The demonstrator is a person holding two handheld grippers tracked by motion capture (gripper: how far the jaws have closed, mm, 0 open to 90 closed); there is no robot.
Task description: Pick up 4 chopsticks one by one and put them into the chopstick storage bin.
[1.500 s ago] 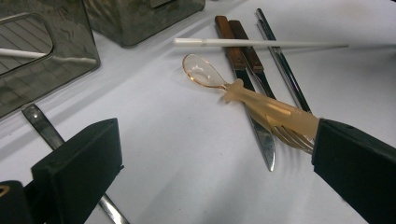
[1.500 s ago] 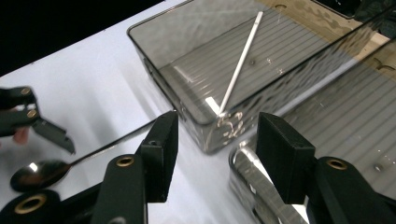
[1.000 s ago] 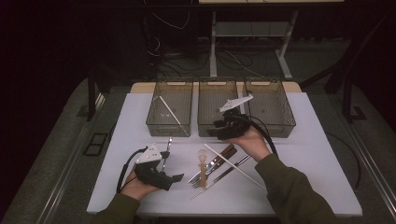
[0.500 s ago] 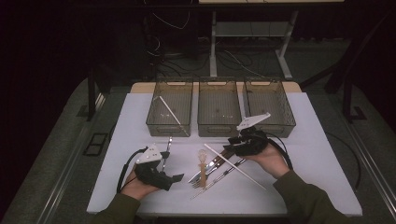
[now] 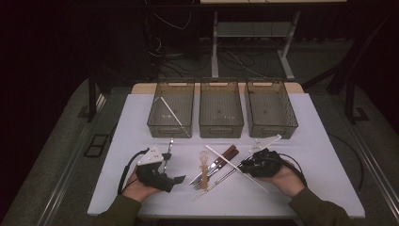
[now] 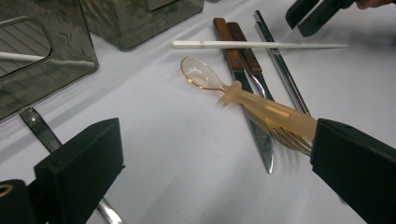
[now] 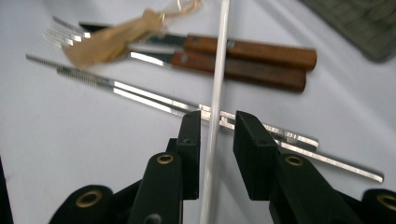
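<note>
Two tongs low over the white surface (image 5: 306,141), each in a hand at the near edge. Left tongs (image 5: 173,167) (image 6: 215,172) released: jaws spread wide, nothing gripped, resting near the left end of the cutlery pile, with a thin metal piece (image 5: 170,146) (image 6: 39,128) just beside the left jaw. Right tongs (image 5: 244,165) (image 7: 217,135) set down over the white stick (image 5: 236,168) (image 7: 215,93) (image 6: 257,45), jaws just been closing, one on each side of it. Not yet clenched: a sliver of gap on both sides in the right gripper view, so released rather than grasping.

White stick flat on the surface, slanting across the right side of the pile, lying over the metal chopsticks (image 5: 221,181) (image 7: 154,98) (image 6: 280,65) and over the handles of two wooden-handled knives (image 5: 221,160) (image 7: 247,58) (image 6: 243,51). Left of these, an amber spoon (image 5: 204,165) (image 6: 243,100), bowl pointing away, its handle across a fork (image 6: 287,137) (image 7: 65,30) and a knife blade.

Farther back, three smoked bins in a row, well apart from both tongs: left bin (image 5: 155,123), middle bin (image 5: 221,133), right bin (image 5: 272,133). Inside the left bin, a second white stick (image 5: 171,113) lying on a slant.
</note>
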